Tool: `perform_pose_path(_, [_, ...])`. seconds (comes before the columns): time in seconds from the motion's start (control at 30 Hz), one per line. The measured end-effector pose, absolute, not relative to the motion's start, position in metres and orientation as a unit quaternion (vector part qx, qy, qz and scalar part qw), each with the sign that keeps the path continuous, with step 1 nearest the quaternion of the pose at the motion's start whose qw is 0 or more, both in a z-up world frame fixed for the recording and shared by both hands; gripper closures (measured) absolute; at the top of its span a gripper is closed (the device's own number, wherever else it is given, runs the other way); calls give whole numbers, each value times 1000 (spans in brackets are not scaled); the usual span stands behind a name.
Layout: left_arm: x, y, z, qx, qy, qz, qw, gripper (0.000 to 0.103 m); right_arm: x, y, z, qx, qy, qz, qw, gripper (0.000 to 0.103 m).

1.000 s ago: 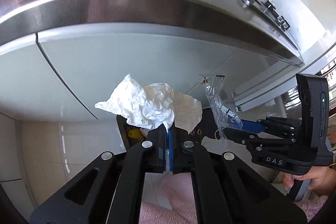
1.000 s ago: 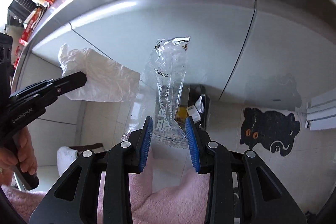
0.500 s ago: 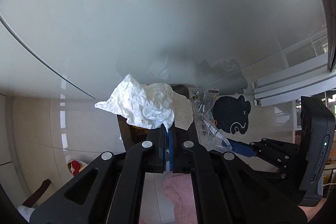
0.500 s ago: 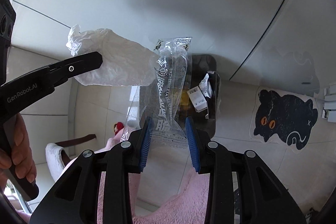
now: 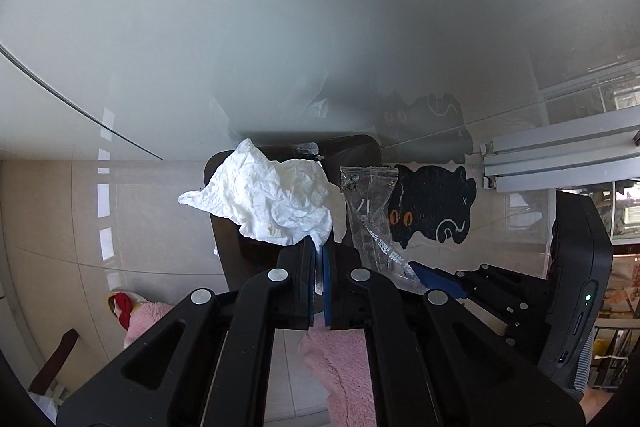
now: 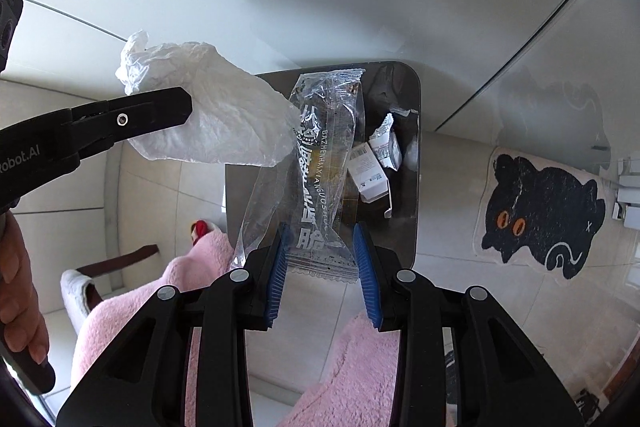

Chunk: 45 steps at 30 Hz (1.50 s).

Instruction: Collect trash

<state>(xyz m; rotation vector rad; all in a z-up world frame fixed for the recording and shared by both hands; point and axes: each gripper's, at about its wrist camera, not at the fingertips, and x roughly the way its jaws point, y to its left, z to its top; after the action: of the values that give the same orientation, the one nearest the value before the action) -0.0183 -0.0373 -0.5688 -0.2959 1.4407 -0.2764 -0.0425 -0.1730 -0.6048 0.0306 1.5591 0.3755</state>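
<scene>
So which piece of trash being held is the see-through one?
The clear plastic wrapper between the right gripper fingers. The crumpled white tissue in the left gripper isn't see-through.

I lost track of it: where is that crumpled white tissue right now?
The crumpled white tissue is pinched in the left tongs, hanging over the dark trash bin on the floor, beside the clear wrapper.
</scene>
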Motion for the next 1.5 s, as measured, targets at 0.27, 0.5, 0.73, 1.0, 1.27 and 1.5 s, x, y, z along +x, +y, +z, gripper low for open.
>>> perform_pose_path(0.27, [-12, -33, -563, -146, 653, -131, 731, 76, -40, -176, -602, 19, 695, 160, 701, 58])
perform_pose_path(0.5, [-14, -28, -556, -144, 648, -120, 738, 34, -40, -181, -590, 20, 689, 151, 708, 13])
perform_pose_path(0.73, [-22, -25, -524, -137, 644, -111, 745, 8, -44, -191, -560, 24, 692, 143, 707, 3])
perform_pose_path(1.0, [-33, -20, -432, -112, 607, -125, 777, 8, -46, -202, -470, 56, 666, 148, 729, 3])
perform_pose_path(1.27, [-50, -5, -333, -94, 543, -146, 821, 8, -52, -219, -362, 57, 590, 159, 790, 3])
perform_pose_path(1.5, [-43, 21, -262, -103, 477, -138, 862, 8, -40, -231, -270, 88, 486, 184, 850, 3])
